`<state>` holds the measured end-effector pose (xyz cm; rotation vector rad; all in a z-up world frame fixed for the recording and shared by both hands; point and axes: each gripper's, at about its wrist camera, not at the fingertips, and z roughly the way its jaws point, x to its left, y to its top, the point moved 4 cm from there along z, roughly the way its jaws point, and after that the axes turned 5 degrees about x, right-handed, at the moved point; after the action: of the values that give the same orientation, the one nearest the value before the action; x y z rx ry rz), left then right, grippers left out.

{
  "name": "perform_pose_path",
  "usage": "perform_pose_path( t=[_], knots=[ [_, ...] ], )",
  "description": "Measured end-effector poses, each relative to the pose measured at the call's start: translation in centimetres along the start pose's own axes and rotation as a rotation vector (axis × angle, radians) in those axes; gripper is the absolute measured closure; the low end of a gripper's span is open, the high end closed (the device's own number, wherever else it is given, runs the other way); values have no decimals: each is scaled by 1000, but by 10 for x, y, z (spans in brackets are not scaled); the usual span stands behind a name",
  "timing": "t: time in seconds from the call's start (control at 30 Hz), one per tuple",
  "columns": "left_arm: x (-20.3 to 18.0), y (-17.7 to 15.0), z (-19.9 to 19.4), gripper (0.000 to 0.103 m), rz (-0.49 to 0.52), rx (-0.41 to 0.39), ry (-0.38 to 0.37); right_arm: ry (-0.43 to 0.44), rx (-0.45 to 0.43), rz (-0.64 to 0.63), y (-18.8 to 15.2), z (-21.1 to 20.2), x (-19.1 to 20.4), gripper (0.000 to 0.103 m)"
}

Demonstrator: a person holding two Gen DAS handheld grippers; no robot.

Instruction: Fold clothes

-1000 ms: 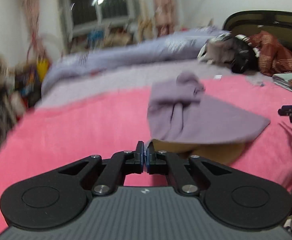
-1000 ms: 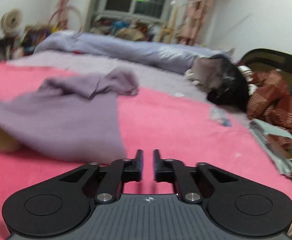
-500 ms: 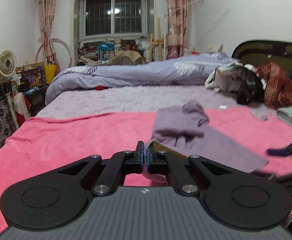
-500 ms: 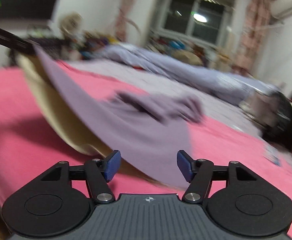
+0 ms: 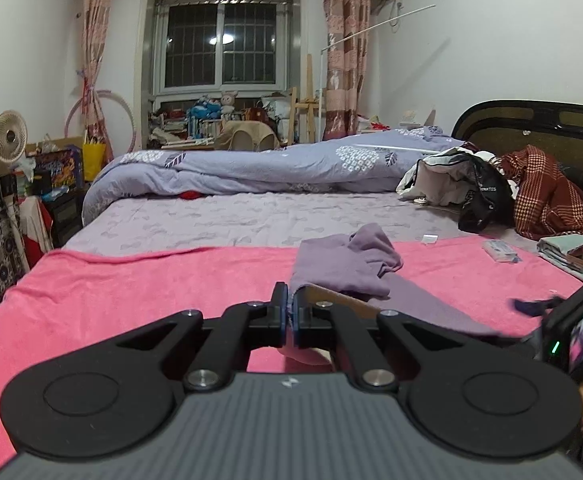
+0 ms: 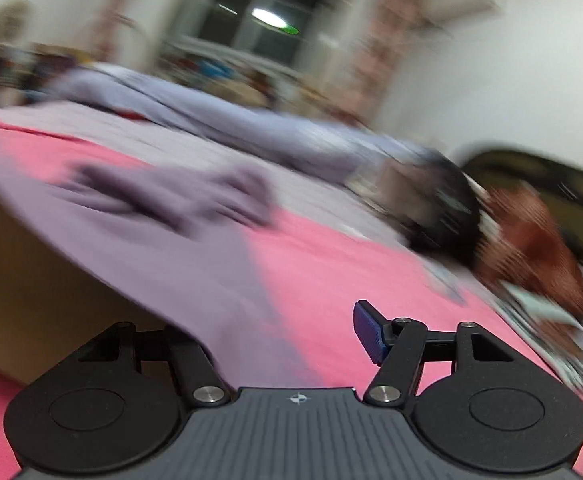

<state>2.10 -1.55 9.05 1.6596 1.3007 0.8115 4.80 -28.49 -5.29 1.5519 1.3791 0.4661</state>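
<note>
The bed [image 5: 251, 216] is filling both views, with a pink blanket [image 5: 131, 292] spreading over its near half and a lilac quilt [image 5: 275, 164] bunching along the far side at about 12 o'clock. A heap of clothes [image 5: 531, 196] is sitting at roughly 2 o'clock by the headboard.

The purple garment [image 5: 343, 264] is lying on the pink blanket, its crumpled part at 12 o'clock just beyond the left hand-held gripper [image 5: 290, 312], and a tan inner side is showing under the lifted edge. That left hand-held gripper is pinching completely closed on the garment's near edge, pointing slightly downward and holding the cloth raised off the blanket.

The right hand-held gripper [image 6: 291, 332] is appearing in a heavily blurred view; its jaws are standing apart and closing, with the garment's hem draping over the left finger and hiding it, while the blue pad of the right finger [image 6: 367, 334] is staying clear of the cloth. From it the garment is stretching away toward 10 o'clock. Whether the hidden finger is pressing the fabric cannot be told.
</note>
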Motion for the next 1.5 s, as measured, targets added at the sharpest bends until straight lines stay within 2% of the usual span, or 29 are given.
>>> perform_pose_path(
  t=[0.07,0.1,0.13,0.17,0.23,0.37,0.47,0.53,0.57,0.6,0.7,0.73,0.83,0.93,0.97,1.03,1.1,1.17,1.23,1.27,1.3,1.33,1.37,1.4,1.5],
  knots=[
    [1,-6,7,103,-12,25,-7,18,87,105,-5,25,-25,49],
    [0,-9,11,103,-18,38,-11,67,127,134,-5,35,-29,63],
    [-1,-11,16,103,-15,47,-9,120,151,128,-2,40,-27,87],
    [-3,-12,20,103,-5,52,-3,145,142,93,3,40,-21,97],
    [-4,-4,29,103,21,38,17,161,80,12,23,33,-8,98],
    [8,40,23,103,-8,-73,32,145,-139,97,87,-1,-34,98],
    [11,66,-4,103,5,-181,21,136,-220,108,95,-39,-57,98],
    [9,64,-23,103,36,-207,-9,130,-274,116,101,-64,-72,98],
    [9,56,-30,103,47,-189,-27,128,-286,111,99,-75,-78,98],
    [8,46,-35,103,56,-165,-46,133,-236,75,81,-75,-77,98],
    [6,-5,-34,103,55,36,-111,162,-20,-20,16,-63,-70,98],
    [4,-27,-30,103,53,124,-126,174,56,-43,-6,-57,-66,98],
    [-5,-93,-18,103,95,358,-139,189,204,-41,-48,-48,-56,99],
    [-5,-136,-12,102,136,517,-109,207,196,-33,-44,-50,-57,98],
    [-3,-143,-13,101,132,551,-109,213,190,-24,-41,-49,-61,98],
    [4,-147,-20,98,139,571,-78,215,178,-3,-39,-51,-78,93],
    [15,-145,-29,96,150,559,-41,230,153,21,-34,-55,-94,90],
    [28,-129,-39,95,163,514,14,253,106,56,-24,-59,-103,74],
    [39,-104,-47,95,184,427,60,273,45,101,-2,-60,-116,48],
    [42,-87,-50,94,200,377,80,271,13,128,10,-60,-124,45],
    [44,-70,-52,74,218,327,99,257,-15,170,24,-58,-130,43],
    [42,-56,-52,61,246,279,102,279,-31,201,34,-54,-134,40],
    [34,-46,-46,41,293,233,91,338,-39,205,45,-49,-132,38],
    [26,-37,-39,34,341,187,80,390,-49,201,54,-43,-128,34],
    [-12,-19,3,32,472,89,53,448,-70,124,72,-23,-92,31]
  ],
)
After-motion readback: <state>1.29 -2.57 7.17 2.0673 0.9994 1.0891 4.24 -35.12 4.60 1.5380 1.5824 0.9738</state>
